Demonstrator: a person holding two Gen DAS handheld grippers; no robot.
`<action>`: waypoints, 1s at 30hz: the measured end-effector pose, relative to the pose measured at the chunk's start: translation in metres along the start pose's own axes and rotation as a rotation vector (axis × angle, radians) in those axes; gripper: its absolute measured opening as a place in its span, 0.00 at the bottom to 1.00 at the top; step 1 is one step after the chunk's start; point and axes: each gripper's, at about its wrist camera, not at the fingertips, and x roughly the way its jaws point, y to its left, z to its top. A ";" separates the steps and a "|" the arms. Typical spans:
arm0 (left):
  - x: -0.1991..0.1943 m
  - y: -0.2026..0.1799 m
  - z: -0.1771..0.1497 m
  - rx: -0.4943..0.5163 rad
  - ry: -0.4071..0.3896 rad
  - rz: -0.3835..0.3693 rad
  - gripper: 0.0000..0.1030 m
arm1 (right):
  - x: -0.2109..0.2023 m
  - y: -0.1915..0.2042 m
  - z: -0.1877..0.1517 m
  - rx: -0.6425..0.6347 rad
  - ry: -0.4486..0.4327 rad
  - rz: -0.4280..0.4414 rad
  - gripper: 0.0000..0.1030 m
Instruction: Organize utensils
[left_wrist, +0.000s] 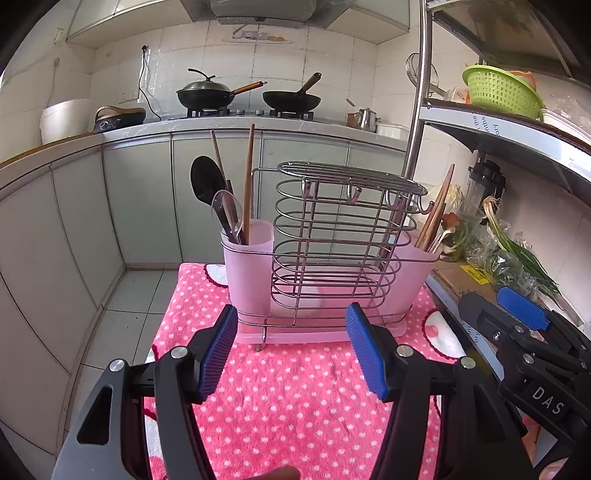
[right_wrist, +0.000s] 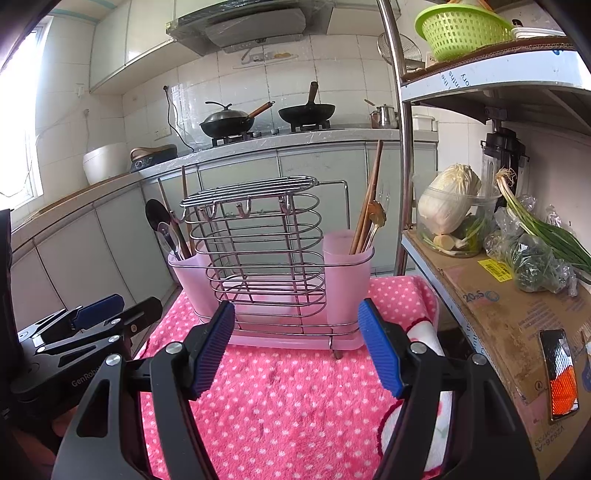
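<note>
A pink plastic utensil holder (left_wrist: 391, 291) with a wire rack (left_wrist: 332, 236) stands on a pink polka-dot towel (left_wrist: 288, 402). Its left cup (left_wrist: 247, 258) holds a black spoon (left_wrist: 207, 181), a clear spoon (left_wrist: 226, 210) and brown chopsticks (left_wrist: 248, 177). More chopsticks (right_wrist: 371, 195) and a gold spoon (right_wrist: 376, 213) stand in the right cup (right_wrist: 345, 266). My left gripper (left_wrist: 293, 310) is open just in front of the holder, with nothing between its fingers. Beside it, my right gripper (right_wrist: 295, 306) is also open with nothing in it, facing the holder (right_wrist: 258, 254).
A metal shelf (right_wrist: 480, 291) stands close on the right with a cabbage (right_wrist: 448, 201), green onions (right_wrist: 543, 225), a phone (right_wrist: 561, 373) and a green basket (right_wrist: 461, 31) above. Left of the towel the tiled floor (left_wrist: 125, 306) lies lower. Woks (left_wrist: 207, 92) sit on the far counter.
</note>
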 end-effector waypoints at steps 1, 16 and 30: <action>0.000 0.000 0.000 0.000 -0.001 0.000 0.58 | 0.000 0.000 0.000 -0.001 0.000 0.000 0.68; -0.002 0.002 0.001 -0.006 -0.001 -0.006 0.58 | 0.000 0.005 0.002 -0.017 -0.001 -0.001 0.68; -0.003 0.004 0.002 -0.009 -0.004 -0.007 0.58 | 0.001 0.007 0.002 -0.024 0.003 -0.002 0.68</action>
